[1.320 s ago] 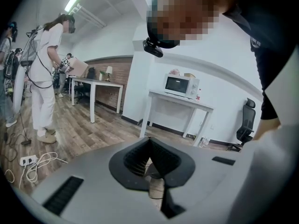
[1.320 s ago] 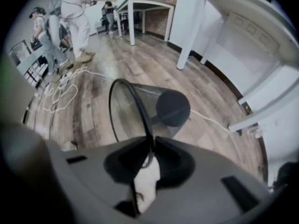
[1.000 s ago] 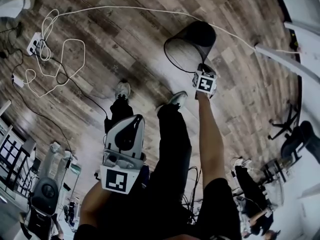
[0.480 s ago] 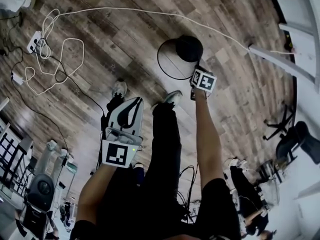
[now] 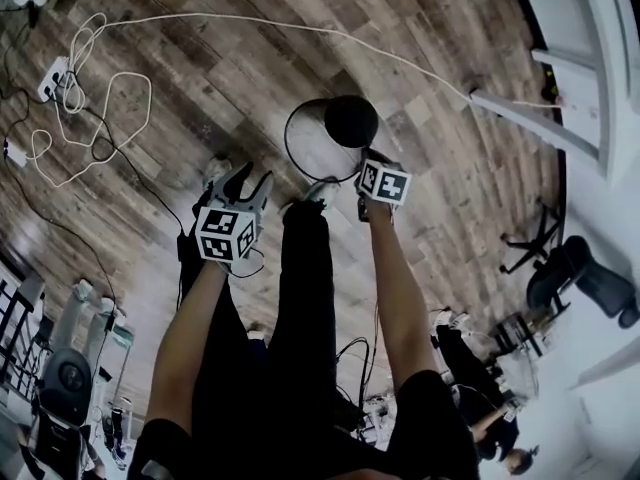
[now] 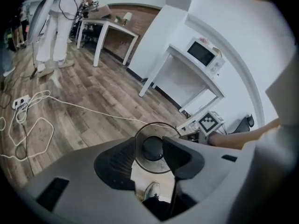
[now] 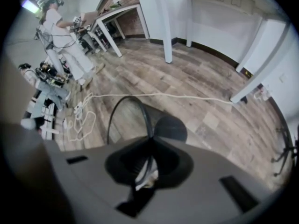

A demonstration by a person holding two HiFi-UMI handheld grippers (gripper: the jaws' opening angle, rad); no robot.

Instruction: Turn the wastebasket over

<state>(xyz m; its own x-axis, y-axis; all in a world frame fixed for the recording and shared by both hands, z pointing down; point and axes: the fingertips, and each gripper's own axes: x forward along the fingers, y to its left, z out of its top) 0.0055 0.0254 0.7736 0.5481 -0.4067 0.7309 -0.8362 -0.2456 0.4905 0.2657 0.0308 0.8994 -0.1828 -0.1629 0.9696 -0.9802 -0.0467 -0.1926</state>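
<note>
**Floor** [image 5: 200,88]: wood planks that fill the head view.

**Tables:** a white table [image 6: 110,26] stands by the brick wall. A second white table [image 6: 184,59] stands against the white wall and carries a microwave [image 6: 202,54].

**Person:** legs in black trousers [image 5: 300,298] run up the middle of the head view, with a bare arm on each side reaching forward.

**Wastebasket** [image 5: 348,121]: black mesh with a thin wire rim, just ahead of the person's feet and right of centre. Its open mouth faces the head camera, so the dark round base shows through the ring of the rim. Whether the base rests on the floor cannot be told.

**Right gripper** [image 5: 360,160]: clenched on the near edge of the wastebasket's rim. In the right gripper view the wire runs straight into the closed jaws.

**Left gripper** [image 5: 248,180]: released, its jaws opening with nothing between them. It sits to the left of the wastebasket and apart from it. In the left gripper view the wastebasket shows through the gap, farther off.

**Cable** [image 5: 250,20]: white, crossing the floor behind the wastebasket, with loose loops at the left.

**Power strip** [image 5: 52,76]: white, lying among those loops.
</note>
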